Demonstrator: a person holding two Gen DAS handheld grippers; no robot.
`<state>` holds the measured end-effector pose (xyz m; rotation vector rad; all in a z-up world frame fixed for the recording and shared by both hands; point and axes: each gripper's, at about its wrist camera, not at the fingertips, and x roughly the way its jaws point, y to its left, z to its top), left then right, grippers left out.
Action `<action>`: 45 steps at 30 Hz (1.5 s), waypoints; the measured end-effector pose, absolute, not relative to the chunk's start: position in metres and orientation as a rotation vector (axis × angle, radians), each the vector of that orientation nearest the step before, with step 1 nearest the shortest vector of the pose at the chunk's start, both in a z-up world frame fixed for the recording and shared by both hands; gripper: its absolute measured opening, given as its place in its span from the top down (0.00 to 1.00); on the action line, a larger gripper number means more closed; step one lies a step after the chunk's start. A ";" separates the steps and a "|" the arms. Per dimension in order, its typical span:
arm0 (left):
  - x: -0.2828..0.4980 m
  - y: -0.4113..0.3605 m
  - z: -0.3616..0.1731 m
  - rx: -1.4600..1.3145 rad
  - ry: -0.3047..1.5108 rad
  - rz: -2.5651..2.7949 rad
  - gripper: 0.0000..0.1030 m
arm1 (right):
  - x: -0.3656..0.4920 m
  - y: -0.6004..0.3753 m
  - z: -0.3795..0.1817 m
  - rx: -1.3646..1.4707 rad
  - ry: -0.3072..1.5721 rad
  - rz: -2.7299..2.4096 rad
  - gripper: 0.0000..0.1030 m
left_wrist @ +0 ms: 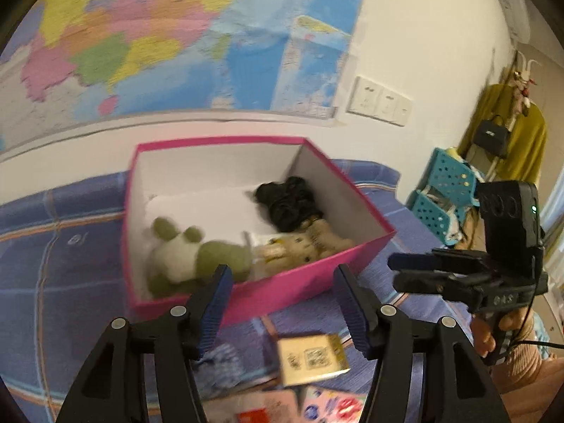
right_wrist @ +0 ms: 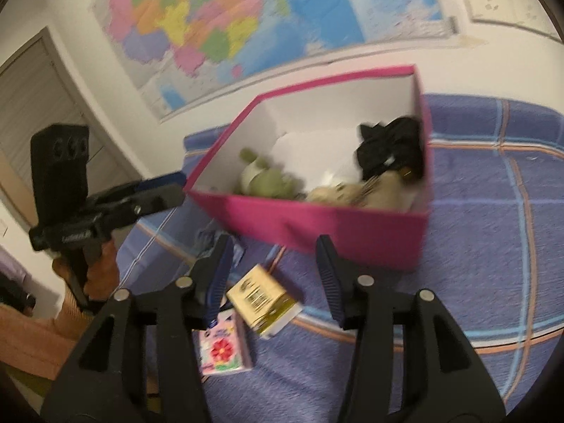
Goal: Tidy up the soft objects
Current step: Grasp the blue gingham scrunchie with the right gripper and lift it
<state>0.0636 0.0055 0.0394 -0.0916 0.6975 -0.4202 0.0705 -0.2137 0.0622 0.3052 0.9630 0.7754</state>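
A pink box (left_wrist: pixel 303 282) (right_wrist: pixel 317 222) stands on the blue plaid bed. Inside lie a green and white plush (left_wrist: pixel 190 257) (right_wrist: pixel 268 179), a beige plush (left_wrist: pixel 310 243) (right_wrist: pixel 356 190) and a black soft item (left_wrist: pixel 287 202) (right_wrist: pixel 387 148). My left gripper (left_wrist: pixel 282 303) is open and empty, just in front of the box's near wall. My right gripper (right_wrist: pixel 273 275) is open and empty, held over a small yellow-white carton (right_wrist: pixel 262 299) (left_wrist: pixel 312 357) in front of the box. Each gripper shows in the other's view, right gripper (left_wrist: pixel 398 271) and left gripper (right_wrist: pixel 176 190).
A pink flowered packet (right_wrist: pixel 222 350) (left_wrist: pixel 331 407) and a bluish patterned item (left_wrist: pixel 222 363) (right_wrist: pixel 208 243) lie on the bed (right_wrist: pixel 493 246) beside the carton. A map covers the wall behind. Teal baskets (left_wrist: pixel 444 190) and hung clothes stand at the right of the bed.
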 end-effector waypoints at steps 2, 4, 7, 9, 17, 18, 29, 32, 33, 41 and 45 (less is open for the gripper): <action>0.058 0.016 0.034 -0.094 0.707 -0.386 0.41 | 0.068 -0.201 0.056 0.302 0.987 0.808 0.51; 0.055 0.024 0.027 -0.095 0.721 -0.355 0.41 | 0.067 -0.188 0.049 0.290 1.010 0.831 0.51; 0.050 0.039 0.012 -0.116 0.757 -0.319 0.41 | 0.066 -0.168 0.039 0.286 1.045 0.874 0.51; 0.046 0.051 0.002 -0.137 0.780 -0.293 0.41 | 0.067 -0.157 0.034 0.282 1.063 0.893 0.51; 0.042 0.081 -0.037 -0.219 0.865 -0.240 0.41 | 0.082 -0.107 0.009 0.258 1.144 0.928 0.51; 0.043 0.086 -0.042 -0.234 0.878 -0.235 0.41 | 0.084 -0.099 0.005 0.253 1.161 0.928 0.51; 0.051 0.109 -0.074 -0.311 0.947 -0.233 0.46 | 0.103 -0.046 -0.023 0.174 1.242 0.880 0.51; 0.052 0.110 -0.078 -0.317 0.955 -0.235 0.57 | 0.104 -0.041 -0.024 0.156 1.232 0.876 0.56; 0.052 0.109 -0.079 -0.321 0.959 -0.244 0.59 | 0.104 -0.040 -0.025 0.145 1.229 0.871 0.66; 0.049 0.093 -0.079 -0.302 0.971 -0.304 0.68 | 0.100 -0.050 -0.020 0.147 1.197 0.884 0.89; 0.045 0.076 -0.070 -0.280 0.957 -0.346 0.69 | 0.092 -0.066 -0.004 0.163 1.153 0.898 0.89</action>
